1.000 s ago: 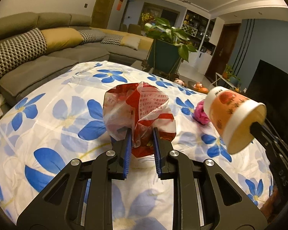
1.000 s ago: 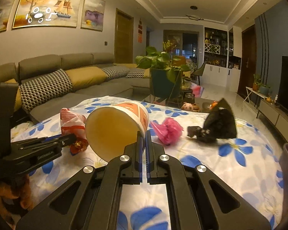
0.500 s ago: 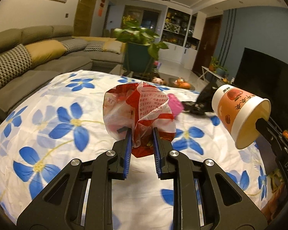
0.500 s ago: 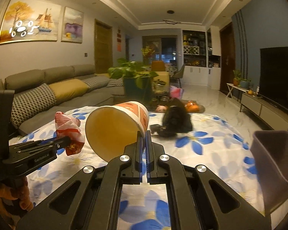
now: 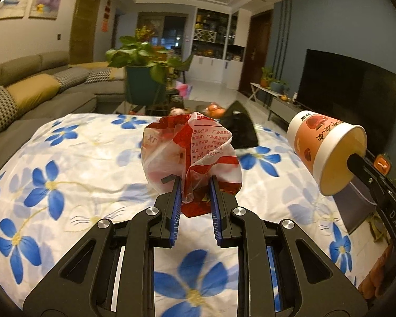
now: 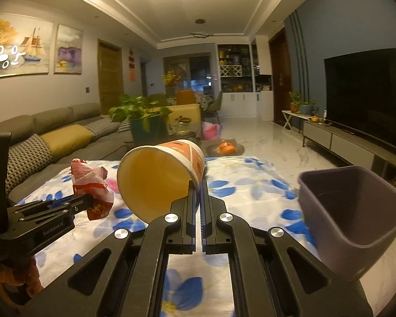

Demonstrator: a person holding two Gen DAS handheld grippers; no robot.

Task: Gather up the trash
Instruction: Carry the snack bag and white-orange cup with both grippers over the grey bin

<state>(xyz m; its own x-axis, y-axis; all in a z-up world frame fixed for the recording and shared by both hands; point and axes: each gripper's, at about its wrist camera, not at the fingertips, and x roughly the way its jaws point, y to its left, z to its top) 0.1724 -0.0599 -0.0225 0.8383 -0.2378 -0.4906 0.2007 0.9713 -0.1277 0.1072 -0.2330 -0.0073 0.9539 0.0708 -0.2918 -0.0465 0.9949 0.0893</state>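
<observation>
My left gripper (image 5: 194,185) is shut on a crumpled red-and-white plastic bag (image 5: 195,148), held up over the flowered tablecloth (image 5: 66,174). The same bag (image 6: 91,185) and left gripper (image 6: 87,198) show at the left of the right wrist view. My right gripper (image 6: 197,186) is shut on the rim of an orange-and-white paper cup (image 6: 158,177), which lies on its side with its mouth toward the camera. In the left wrist view the cup (image 5: 324,153) hangs at the right. A purple bin (image 6: 356,211) stands just right of the right gripper.
A black bag-like item (image 5: 241,129) lies on the cloth behind the plastic bag. A grey sofa (image 6: 52,137) with cushions runs along the left, a potted plant (image 6: 142,119) stands beyond the table, and a television (image 6: 367,95) fills the right wall.
Both grippers have swung to the right with their loads. The purple bin has come into the right wrist view and grown closer; the pink item has dropped out of sight.
</observation>
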